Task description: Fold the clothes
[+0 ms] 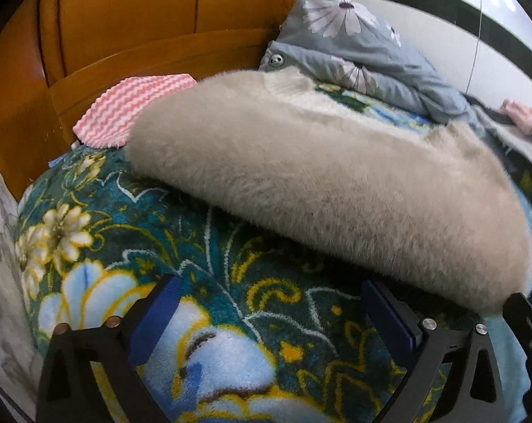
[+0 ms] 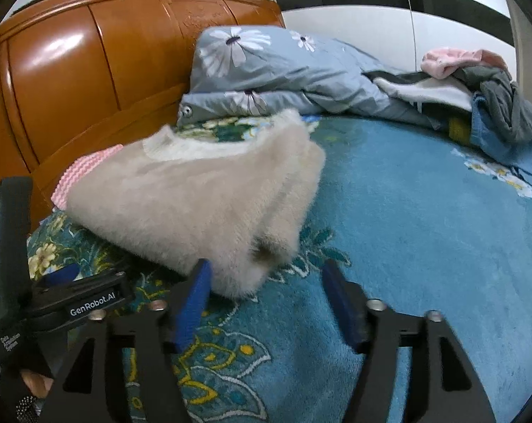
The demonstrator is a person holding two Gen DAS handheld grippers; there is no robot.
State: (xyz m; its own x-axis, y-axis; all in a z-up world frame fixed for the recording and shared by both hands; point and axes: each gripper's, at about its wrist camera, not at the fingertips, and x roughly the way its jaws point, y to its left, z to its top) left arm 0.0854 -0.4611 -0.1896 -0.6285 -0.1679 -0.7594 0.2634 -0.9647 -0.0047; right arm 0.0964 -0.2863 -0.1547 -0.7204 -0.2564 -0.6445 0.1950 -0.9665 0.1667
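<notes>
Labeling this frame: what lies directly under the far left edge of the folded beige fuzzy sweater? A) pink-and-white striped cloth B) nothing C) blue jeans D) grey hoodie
A: the pink-and-white striped cloth pokes out from beneath the beige sweater next to the wooden headboard, seen in both wrist views.

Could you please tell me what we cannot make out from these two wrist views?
- Pink striped cloth: mostly hidden beneath the fluffy beige sweater, both views.
- Clothes pile: items tangled, overlapping; cut by the left view's edge.
- Sweater's sleeves: tucked out of sight, and its near corner is motion-blurred in the right view.
</notes>
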